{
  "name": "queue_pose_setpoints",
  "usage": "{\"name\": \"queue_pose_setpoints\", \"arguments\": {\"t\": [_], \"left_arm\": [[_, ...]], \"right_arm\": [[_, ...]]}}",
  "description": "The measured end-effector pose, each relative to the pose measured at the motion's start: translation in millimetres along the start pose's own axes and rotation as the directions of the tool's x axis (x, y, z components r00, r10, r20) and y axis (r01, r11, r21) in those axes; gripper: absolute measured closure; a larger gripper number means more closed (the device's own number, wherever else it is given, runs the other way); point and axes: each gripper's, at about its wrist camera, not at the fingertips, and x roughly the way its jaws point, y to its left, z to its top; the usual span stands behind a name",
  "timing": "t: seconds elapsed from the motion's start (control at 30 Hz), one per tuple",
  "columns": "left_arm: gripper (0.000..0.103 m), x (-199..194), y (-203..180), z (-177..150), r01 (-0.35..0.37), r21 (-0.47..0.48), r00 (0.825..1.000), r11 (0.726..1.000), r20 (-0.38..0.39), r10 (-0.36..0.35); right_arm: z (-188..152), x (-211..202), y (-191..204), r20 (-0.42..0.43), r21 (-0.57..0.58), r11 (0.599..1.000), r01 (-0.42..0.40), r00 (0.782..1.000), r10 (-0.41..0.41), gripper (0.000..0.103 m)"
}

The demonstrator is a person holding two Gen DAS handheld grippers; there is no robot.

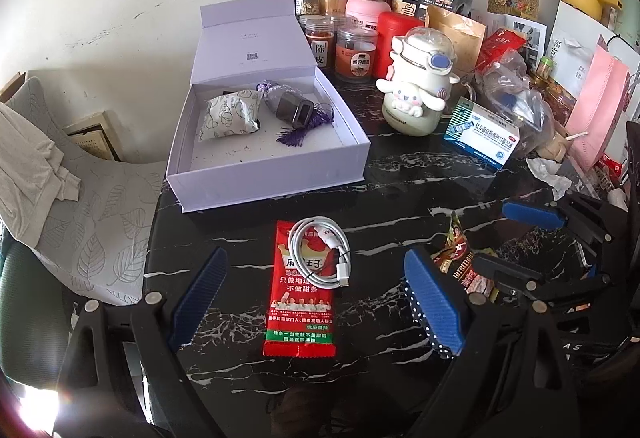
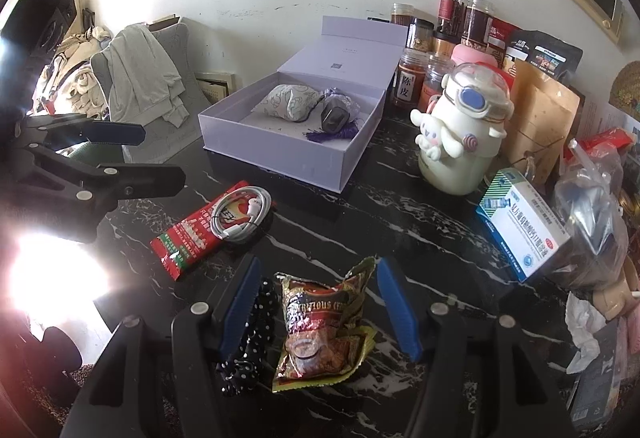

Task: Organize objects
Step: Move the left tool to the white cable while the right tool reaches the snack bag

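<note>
My left gripper [image 1: 316, 298] is open, low over the black marble table [image 1: 400, 178]. Its blue pads stand either side of a red snack packet [image 1: 298, 314] without touching it. A coiled white cable [image 1: 324, 254] lies on the packet's far end. My right gripper [image 2: 320, 304] is open around a crumpled brown snack packet [image 2: 320, 326], with gaps on both sides. A black polka-dot cloth item [image 2: 252, 330] lies against its left finger. Beyond them, an open lavender box [image 1: 272, 186] holds a patterned pouch [image 1: 228, 114], a dark hexagonal case [image 1: 294, 110] and a purple tassel [image 1: 298, 136].
A white cartoon-dog bottle [image 1: 416, 86], a blue-and-white medicine box [image 1: 480, 134] and a plastic bag [image 2: 592, 206] crowd the right side. Jars [image 1: 352, 54] and pouches line the back wall. A grey chair [image 1: 88, 222] draped with cloth stands past the table's left edge.
</note>
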Motion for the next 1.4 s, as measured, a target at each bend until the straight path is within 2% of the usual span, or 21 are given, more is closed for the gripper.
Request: {"name": "queue_pose_setpoints", "arguments": {"t": [0.17, 0.37, 0.63, 0.77, 1.07, 1.17, 1.3, 1.4], "left_arm": [[0.013, 12, -2, -5, 0.017, 0.002, 1.0, 1.0, -0.017, -0.017], [0.013, 32, -5, -11, 0.069, -0.01, 0.996, 0.998, -0.053, -0.07], [0.013, 70, -5, -14, 0.077, -0.045, 0.99, 0.996, -0.116, -0.082], [0.013, 83, -7, -12, 0.084, -0.045, 0.987, 0.995, -0.13, -0.089], [0.014, 109, -7, -6, 0.067, -0.037, 0.986, 0.997, -0.153, -0.072], [0.019, 119, -4, -5, 0.058, -0.042, 0.983, 0.997, -0.172, -0.065], [0.033, 127, -4, -4, 0.06, -0.032, 0.981, 0.998, -0.182, -0.065], [0.035, 133, -7, -1, 0.035, 0.004, 0.981, 0.999, -0.193, -0.034]], "right_arm": [[-12, 7, -2, -0.009, -0.007, 1.0, -0.002, 1.0, 0.002, 0.041], [-21, 16, -13, -0.035, 0.028, 0.999, -0.021, 0.999, 0.022, 0.041], [-30, 28, -23, -0.079, 0.046, 0.999, -0.026, 0.996, 0.03, 0.041], [-33, 32, -25, -0.083, 0.043, 0.998, -0.045, 0.995, 0.048, 0.035], [-30, 45, -27, -0.103, 0.035, 0.997, -0.072, 0.992, 0.075, 0.032], [-31, 53, -29, -0.114, 0.052, 0.994, -0.092, 0.989, 0.097, 0.031], [-30, 57, -34, -0.111, 0.07, 0.993, -0.097, 0.988, 0.105, 0.031], [-29, 60, -40, -0.113, 0.087, 0.992, -0.095, 0.988, 0.104, 0.031]]}}
